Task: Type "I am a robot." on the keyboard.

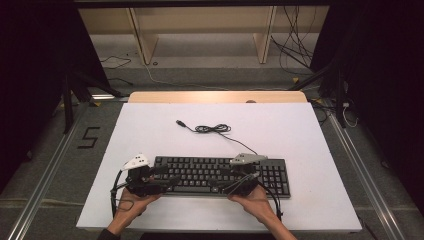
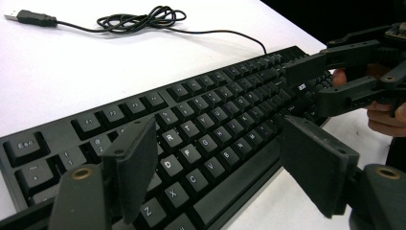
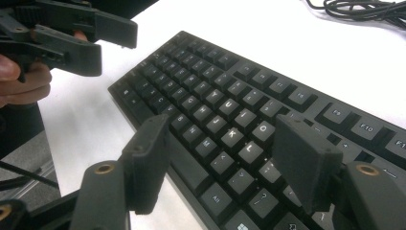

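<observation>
Tongs, left (image 1: 167, 179) and right (image 1: 220, 184), gape apart at six o'clock of the flat black plastic keyboard (image 1: 220, 170), seemingly poised to press keys.

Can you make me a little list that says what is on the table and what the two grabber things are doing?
table: white top, wooden edge at the far side
main thing: black keyboard, lying flat near the person
cord: keyboard cable, partly coiled behind the keyboard, plug end loose
left gripper: fingers open over the left keys, nothing between them
right gripper: fingers open over the middle keys, nothing between them
hands: one on each gripper, at the near edge
</observation>
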